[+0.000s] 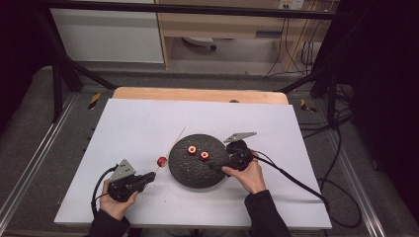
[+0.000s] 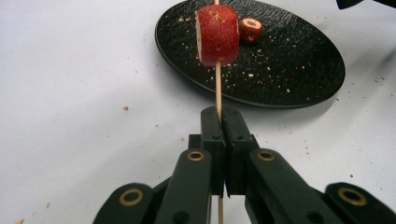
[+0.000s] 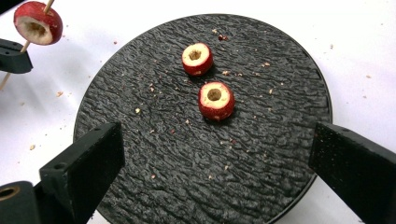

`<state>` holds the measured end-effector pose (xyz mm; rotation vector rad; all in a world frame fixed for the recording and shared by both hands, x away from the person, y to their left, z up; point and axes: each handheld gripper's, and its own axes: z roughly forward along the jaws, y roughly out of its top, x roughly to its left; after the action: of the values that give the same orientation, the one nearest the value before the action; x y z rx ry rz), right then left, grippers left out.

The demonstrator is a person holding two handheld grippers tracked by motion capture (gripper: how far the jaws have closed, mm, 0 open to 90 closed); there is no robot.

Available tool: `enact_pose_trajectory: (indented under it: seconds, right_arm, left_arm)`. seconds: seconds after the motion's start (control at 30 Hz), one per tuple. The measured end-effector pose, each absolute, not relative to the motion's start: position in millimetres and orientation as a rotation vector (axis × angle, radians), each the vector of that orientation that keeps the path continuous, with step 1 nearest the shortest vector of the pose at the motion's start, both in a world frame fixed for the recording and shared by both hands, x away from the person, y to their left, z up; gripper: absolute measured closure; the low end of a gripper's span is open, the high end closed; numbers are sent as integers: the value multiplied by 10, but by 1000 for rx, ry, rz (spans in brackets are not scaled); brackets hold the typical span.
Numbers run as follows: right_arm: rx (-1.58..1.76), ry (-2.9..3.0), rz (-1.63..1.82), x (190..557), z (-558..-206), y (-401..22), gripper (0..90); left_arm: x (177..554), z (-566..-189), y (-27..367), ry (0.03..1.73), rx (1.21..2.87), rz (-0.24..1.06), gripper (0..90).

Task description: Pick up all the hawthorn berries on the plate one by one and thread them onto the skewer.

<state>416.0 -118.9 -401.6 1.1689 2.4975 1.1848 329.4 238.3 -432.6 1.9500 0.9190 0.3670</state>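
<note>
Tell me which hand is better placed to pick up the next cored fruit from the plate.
Right: its tool is open over the black plate, by the two fruits. The left tool is shut on the skewer.

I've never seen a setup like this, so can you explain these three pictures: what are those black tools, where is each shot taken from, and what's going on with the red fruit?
A person sits at a white table with a handheld two-jaw claw in each hand. One camera looks down from above; the other two ride on the claws.

The left claw is shut on a thin wooden skewer, which carries one cored red fruit piece.

The right claw is open and holds nothing, with its jaws wide over a round black plate. Two more cored fruit pieces lie on that plate, among crumbs.
</note>
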Motion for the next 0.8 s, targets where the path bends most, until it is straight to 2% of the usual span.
enact_pose_trajectory:
  seconds: [0.37,0.8]
  right_arm:
    - [1066,2605,988,4328,-3918,-952,55]
    - [1002,2698,816,4558,-3922,-701,155]
  left_arm:
    - [3267,-4372,2381,911,1969,358,884]
    - [3267,-4373,2384,910,1967,354,884]
